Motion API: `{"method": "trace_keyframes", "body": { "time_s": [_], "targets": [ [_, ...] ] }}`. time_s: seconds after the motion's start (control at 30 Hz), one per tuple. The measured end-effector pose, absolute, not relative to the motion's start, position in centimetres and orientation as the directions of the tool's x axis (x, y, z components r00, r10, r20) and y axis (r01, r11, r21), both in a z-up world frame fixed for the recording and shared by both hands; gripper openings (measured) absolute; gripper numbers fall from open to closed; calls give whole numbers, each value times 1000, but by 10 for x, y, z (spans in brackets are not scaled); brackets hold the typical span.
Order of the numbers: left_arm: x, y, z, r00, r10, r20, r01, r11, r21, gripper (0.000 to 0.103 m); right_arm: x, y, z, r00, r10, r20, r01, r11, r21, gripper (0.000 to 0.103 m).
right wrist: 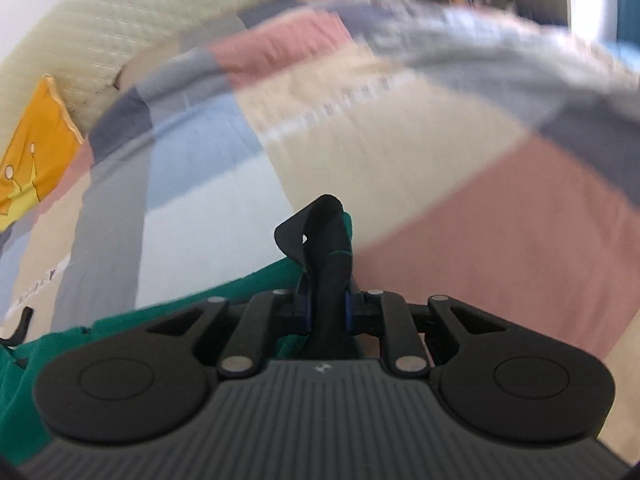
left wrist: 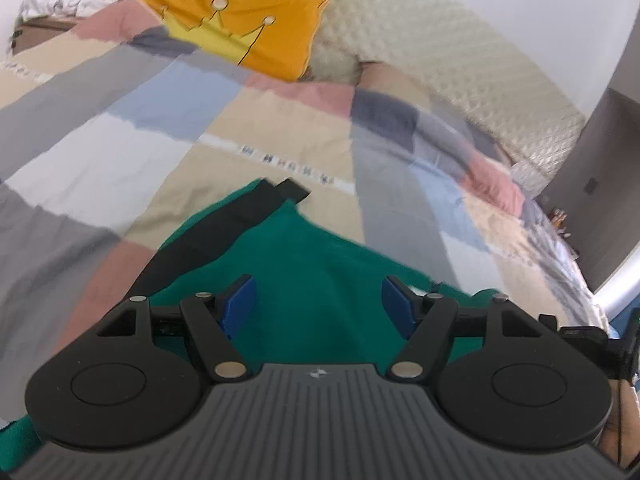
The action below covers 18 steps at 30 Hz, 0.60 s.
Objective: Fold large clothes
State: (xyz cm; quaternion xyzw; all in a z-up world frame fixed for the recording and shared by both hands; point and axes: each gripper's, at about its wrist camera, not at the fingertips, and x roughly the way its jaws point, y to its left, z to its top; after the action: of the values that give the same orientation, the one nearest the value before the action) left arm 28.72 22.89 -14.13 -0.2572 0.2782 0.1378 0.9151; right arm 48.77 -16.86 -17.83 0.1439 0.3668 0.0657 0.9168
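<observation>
On the patchwork bed (left wrist: 280, 128), a green garment (left wrist: 304, 280) is spread; its black trim (right wrist: 330, 256) is pinched by right gripper (right wrist: 328, 308) fingers, left gripper (left wrist: 318, 300) fingers held wide.

We are looking at two bright, evenly daylit pictures with soft, weak shadows. In the left wrist view a strip of strong white light is glaring at the right edge, beside the dark door (left wrist: 600, 184), and the wall above is washing out to near white. Both views are bending hard at the edges, so the patchwork bedspread (left wrist: 120, 128) is curving like a dome. The right wrist view is smearing with motion blur, worst along its top and right, where the bedspread's (right wrist: 460, 168) squares are streaking. The orange cushion (left wrist: 248, 28) is staying fairly crisp, while the printed lettering is blurring.
</observation>
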Motion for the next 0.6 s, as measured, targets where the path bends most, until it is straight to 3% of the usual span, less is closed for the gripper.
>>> {"method": "trace_keyframes", "body": {
  "time_s": [0.1,0.17,0.23,0.3,0.47,0.6],
  "targets": [
    [289,230,-146,790,107,-604,-405,830,-383,74,480,-165,-168,719,253,-647,-31,942,334,28],
    [286,227,-146,792,111,-601,-399,838,-371,74,475,-164,-158,728,246,-640,-28,943,330,39],
    [284,224,-143,795,115,-596,-391,848,-358,74,464,-163,-146,742,248,-623,-38,943,330,64],
    [281,220,-140,797,120,-593,-386,855,-346,74,461,-162,-132,765,256,-591,-58,941,333,72],
    [271,211,-134,799,118,-589,-364,875,-318,74,425,-140,-92,820,295,-490,-150,938,313,72],
    [269,205,-130,801,127,-585,-348,894,-281,74,425,-99,-81,700,485,-524,-324,870,373,73]
  ]
}}
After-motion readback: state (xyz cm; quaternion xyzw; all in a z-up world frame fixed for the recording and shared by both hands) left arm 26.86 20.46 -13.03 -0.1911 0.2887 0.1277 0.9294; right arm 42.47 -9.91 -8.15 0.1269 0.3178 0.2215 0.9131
